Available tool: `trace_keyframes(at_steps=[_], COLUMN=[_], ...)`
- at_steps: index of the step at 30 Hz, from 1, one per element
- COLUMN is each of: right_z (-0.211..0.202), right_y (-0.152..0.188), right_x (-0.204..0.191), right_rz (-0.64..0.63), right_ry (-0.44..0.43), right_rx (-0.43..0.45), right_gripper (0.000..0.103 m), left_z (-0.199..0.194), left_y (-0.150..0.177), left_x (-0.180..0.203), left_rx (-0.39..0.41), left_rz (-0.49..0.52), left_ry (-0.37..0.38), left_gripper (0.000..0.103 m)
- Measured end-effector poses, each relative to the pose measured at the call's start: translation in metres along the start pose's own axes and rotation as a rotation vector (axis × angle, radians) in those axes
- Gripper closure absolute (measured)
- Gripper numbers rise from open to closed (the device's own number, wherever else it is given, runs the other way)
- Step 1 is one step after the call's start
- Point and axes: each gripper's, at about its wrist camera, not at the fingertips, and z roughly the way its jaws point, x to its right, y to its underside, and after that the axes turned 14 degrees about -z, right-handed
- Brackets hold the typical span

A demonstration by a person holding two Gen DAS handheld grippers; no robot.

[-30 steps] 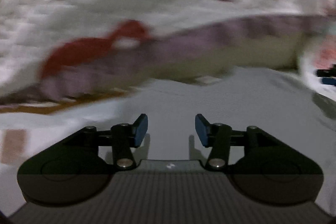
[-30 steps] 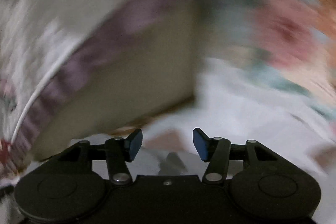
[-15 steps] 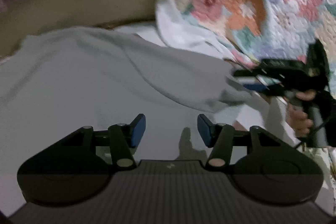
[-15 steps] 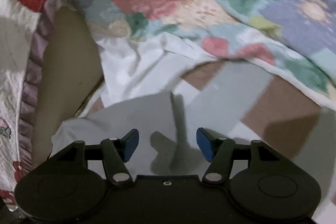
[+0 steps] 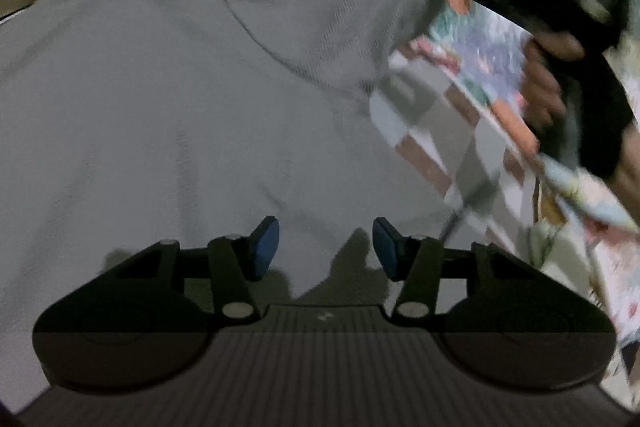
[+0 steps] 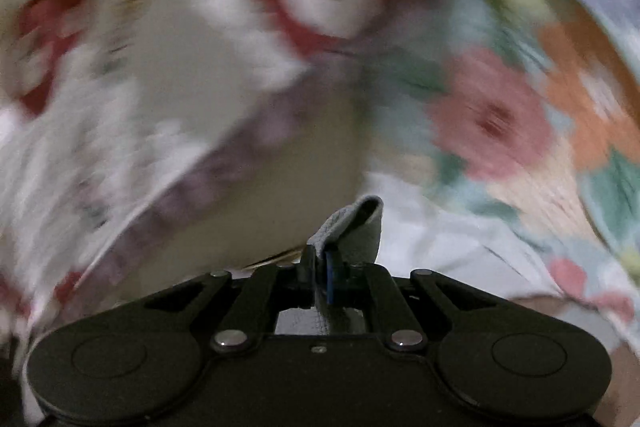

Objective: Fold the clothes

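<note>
- Grey knit garment (image 5: 168,99), a soft ribbed cloth, lies spread over the bed ahead of and beneath the left gripper (image 5: 326,247), filling most of that view from the fingertips outward.
- Left gripper's blue-padded fingers (image 5: 266,247) stand wide apart and hold nothing; cloth shows in the gap between them and just beyond the tips.
- Right gripper (image 6: 322,267) has its fingers pinched together on a small fold of the same grey cloth, which sticks up just past the tips.
- Seen from the left wrist, that gripper, held by a person's hand (image 5: 544,83), lifts one corner or sleeve of the garment up and off to the right of the left fingers, so the cloth rises in a peak there.
- My reading: the raised part runs from the left fingers' front right towards the flat body, so any fold would carry it leftward across the cloth; the right hand is the one in charge, the left is nearest the flat near edge.
- Flowered patchwork quilt (image 5: 500,39) lies beyond the lifted part; blur hides finer detail.
</note>
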Motion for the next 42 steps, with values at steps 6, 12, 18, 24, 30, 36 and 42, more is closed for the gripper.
trace_keyframes(at_steps=[6, 12, 18, 24, 30, 36, 42], right_z=[-0.015, -0.023, -0.030, -0.033, -0.028, -0.032, -0.035], right_y=[0.038, 0.053, 0.068, 0.075, 0.070, 0.071, 0.072], right_x=[-0.080, -0.095, -0.109, -0.090, -0.085, -0.107, -0.128], right_rz=[-0.264, -0.391, -0.517, -0.452, -0.376, -0.388, -0.398], right_ry=[-0.306, -0.291, -0.274, -0.196, -0.185, -0.069, 0.047], right_rx=[-0.186, -0.280, -0.373, -0.393, -0.379, -0.343, -0.307], right_gripper=[0.095, 0.074, 0.049, 0.049, 0.049, 0.047, 0.097], left_z=[-0.043, -0.052, -0.050, -0.028, -0.032, -0.065, -0.102], left_y=[-0.018, -0.010, 0.004, 0.024, 0.029, 0.025, 0.049], left_x=[-0.046, -0.062, -0.037, 0.001, -0.005, -0.032, -0.041], left_rx=[0.249, 0.282, 0.264, 0.045, 0.123, 0.234, 0.460], left_rz=[-0.188, -0.220, -0.081, 0.161, 0.163, -0.058, -0.154], left_ry=[-0.047, -0.089, -0.033, 0.020, -0.140, -0.046, -0.130], left_gripper=[0.049, 0.049, 0.047, 0.035, 0.101, 0.101, 0.099])
